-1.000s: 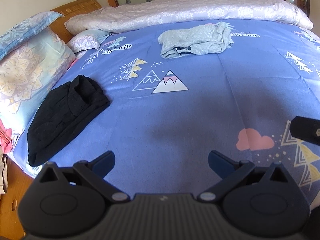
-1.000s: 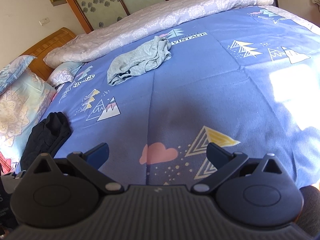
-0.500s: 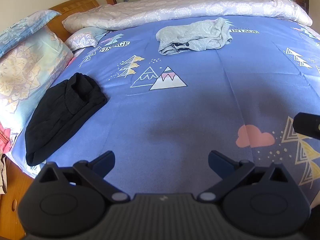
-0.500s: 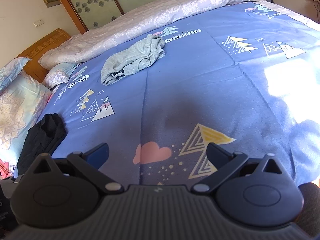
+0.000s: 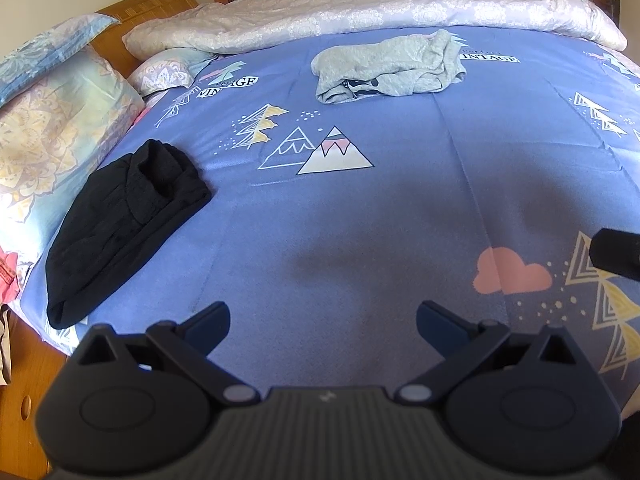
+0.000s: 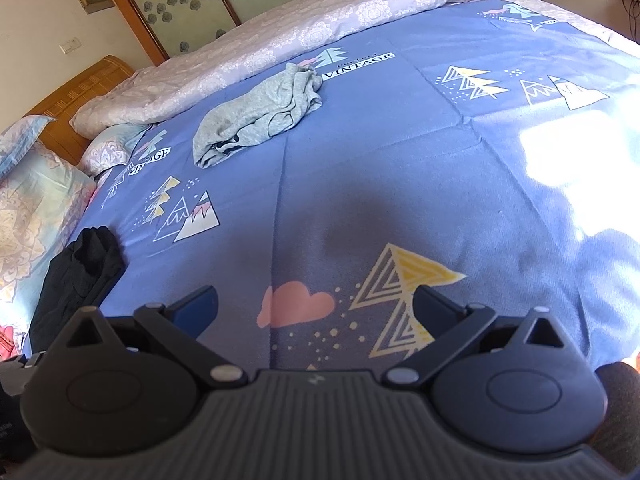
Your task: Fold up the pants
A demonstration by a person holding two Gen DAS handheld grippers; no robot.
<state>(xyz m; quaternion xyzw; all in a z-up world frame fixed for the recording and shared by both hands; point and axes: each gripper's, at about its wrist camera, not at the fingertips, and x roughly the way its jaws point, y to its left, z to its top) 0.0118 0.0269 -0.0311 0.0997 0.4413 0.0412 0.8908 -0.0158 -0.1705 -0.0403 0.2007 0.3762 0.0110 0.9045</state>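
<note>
Slightly nearer the bed than a second ago in both views: grey pants a little larger and lower in the frame, black garment drifted toward the left edge of the right wrist view.

In the left wrist view, left gripper spread wide at the bottom of the frame, nothing between its dark blue fingertips, only blue bedsheet beneath. Grey pants crumpled in a heap in the upper centre, well apart from the gripper, lying just below the pale lilac quilt that runs across the top. Black garment, folded, at the left, near the sheet's edge and beside the floral pillows. Pink cloud print at the right, with a dark part of the other tool poking in at the right edge.

In the right wrist view, right gripper likewise spread wide and empty at the bottom, over the pink cloud print and yellow triangle print. Grey pants bunched in the upper left centre, next to the "VINTAGE" lettering. Black garment at the lower left edge. Bright sunlight patch on the sheet at the right. Wooden headboard at the upper left.
</note>
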